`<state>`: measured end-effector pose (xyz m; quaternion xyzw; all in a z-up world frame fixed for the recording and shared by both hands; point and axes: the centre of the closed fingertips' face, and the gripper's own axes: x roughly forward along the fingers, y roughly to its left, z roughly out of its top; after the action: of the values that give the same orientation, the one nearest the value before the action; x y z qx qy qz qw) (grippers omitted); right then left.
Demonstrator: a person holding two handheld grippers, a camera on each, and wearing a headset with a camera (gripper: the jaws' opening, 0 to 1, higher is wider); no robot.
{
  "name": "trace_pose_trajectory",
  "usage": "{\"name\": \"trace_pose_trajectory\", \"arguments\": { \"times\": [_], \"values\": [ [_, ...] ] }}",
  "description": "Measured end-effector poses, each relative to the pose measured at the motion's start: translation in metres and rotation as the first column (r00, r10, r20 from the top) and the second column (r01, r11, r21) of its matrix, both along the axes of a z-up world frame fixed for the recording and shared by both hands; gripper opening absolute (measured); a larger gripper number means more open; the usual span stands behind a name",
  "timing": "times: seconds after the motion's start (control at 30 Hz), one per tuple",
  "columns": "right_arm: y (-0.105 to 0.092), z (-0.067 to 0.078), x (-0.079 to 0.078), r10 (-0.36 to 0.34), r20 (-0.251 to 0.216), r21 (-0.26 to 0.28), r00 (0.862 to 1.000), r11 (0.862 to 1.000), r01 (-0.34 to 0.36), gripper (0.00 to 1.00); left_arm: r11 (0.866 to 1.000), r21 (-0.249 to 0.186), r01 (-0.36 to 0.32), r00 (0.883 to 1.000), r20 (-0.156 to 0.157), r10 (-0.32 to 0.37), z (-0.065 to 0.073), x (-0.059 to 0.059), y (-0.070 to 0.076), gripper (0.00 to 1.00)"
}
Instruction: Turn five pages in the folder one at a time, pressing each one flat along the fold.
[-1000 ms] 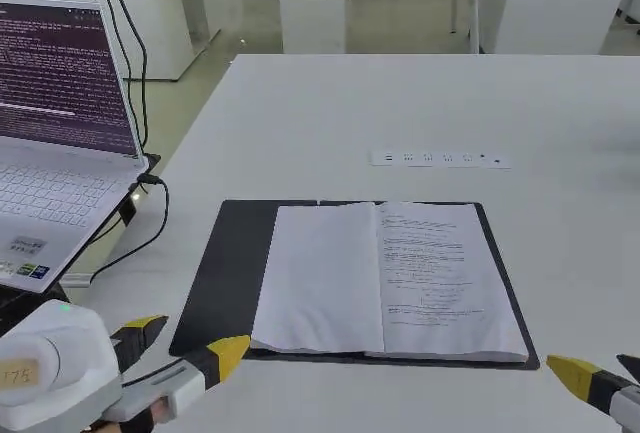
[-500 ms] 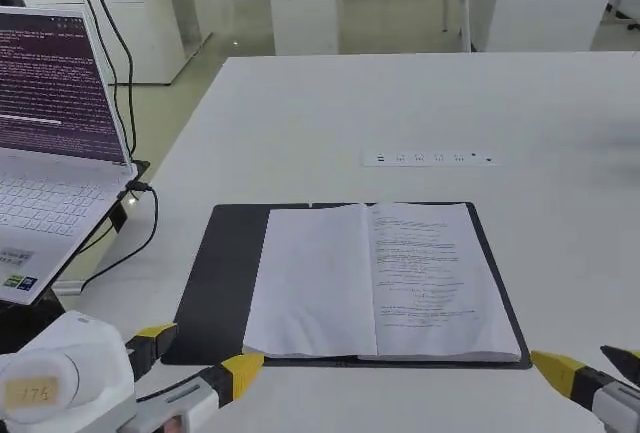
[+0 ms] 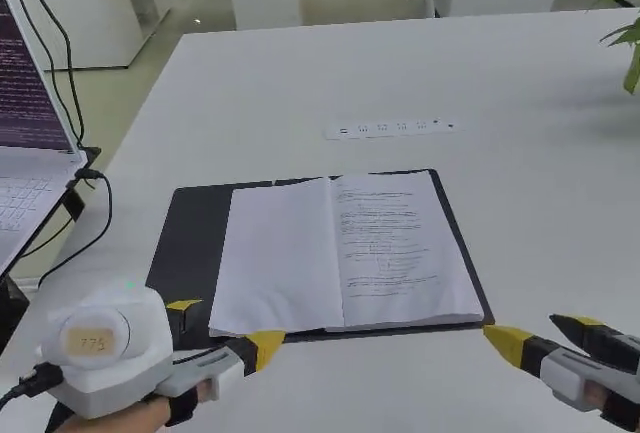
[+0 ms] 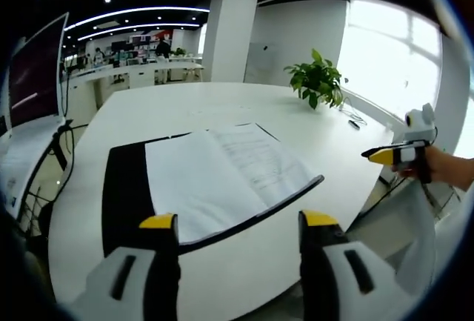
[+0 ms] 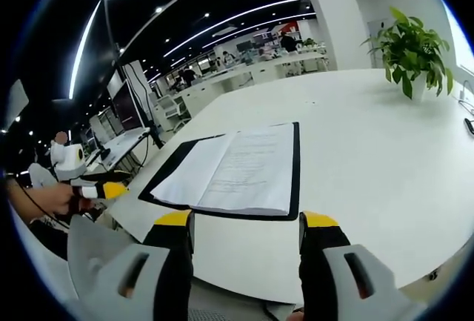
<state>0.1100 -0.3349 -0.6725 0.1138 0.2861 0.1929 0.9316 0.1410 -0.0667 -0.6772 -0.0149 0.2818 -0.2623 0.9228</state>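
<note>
The black folder [image 3: 190,243] lies open on the white table [image 3: 300,73], with a blank page on the left and a printed page [image 3: 385,243] on the right. Both pages lie flat. My left gripper [image 3: 225,325] hovers open off the folder's near left corner, touching nothing. Off the near right corner my right gripper [image 3: 535,331] is open too, with nothing between its fingers. In the left gripper view the folder [image 4: 215,180] lies just beyond the open left gripper [image 4: 238,221], and the right gripper [image 4: 400,156] shows far right. The right gripper view has the folder [image 5: 237,169] ahead of the open right gripper [image 5: 246,219].
A white power strip [image 3: 392,128] lies on the table behind the folder. An open laptop [image 3: 25,153] with a black cable [image 3: 95,203] stands off the left edge. A potted plant [image 3: 625,43] is at the far right. Bare table surrounds the folder.
The head camera has swung right and down, so the whole picture shifted left. Both grippers have come a little further into view near the folder's front corners. The pages lie as before.
</note>
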Motion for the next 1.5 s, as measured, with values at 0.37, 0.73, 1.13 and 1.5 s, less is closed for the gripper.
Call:
{"name": "trace_pose_trajectory", "arguments": {
  "times": [0.37,0.73,1.13,1.5],
  "values": [
    [-0.007,-0.001,-0.001,-0.032,0.003,0.024,0.999,0.999,0.032,0.55,0.988,0.011,0.152,0.988,-0.022,-0.152,-0.018,0.012,-0.068,0.63],
    [-0.006,0.001,0.002,-0.053,0.01,0.051,0.999,0.997,0.053,0.53,0.957,0.05,0.284,0.959,-0.025,-0.283,-0.04,0.038,-0.137,0.62],
    [-0.007,0.002,0.002,-0.062,0.004,0.066,0.998,0.996,0.062,0.53,0.954,0.064,0.294,0.956,-0.012,-0.294,-0.066,0.072,-0.179,0.59],
    [-0.015,-0.002,-0.002,-0.08,-0.002,0.076,0.997,0.994,0.079,0.52,0.946,0.133,0.296,0.954,0.0,-0.298,-0.093,0.086,-0.204,0.53]
  ]
}}
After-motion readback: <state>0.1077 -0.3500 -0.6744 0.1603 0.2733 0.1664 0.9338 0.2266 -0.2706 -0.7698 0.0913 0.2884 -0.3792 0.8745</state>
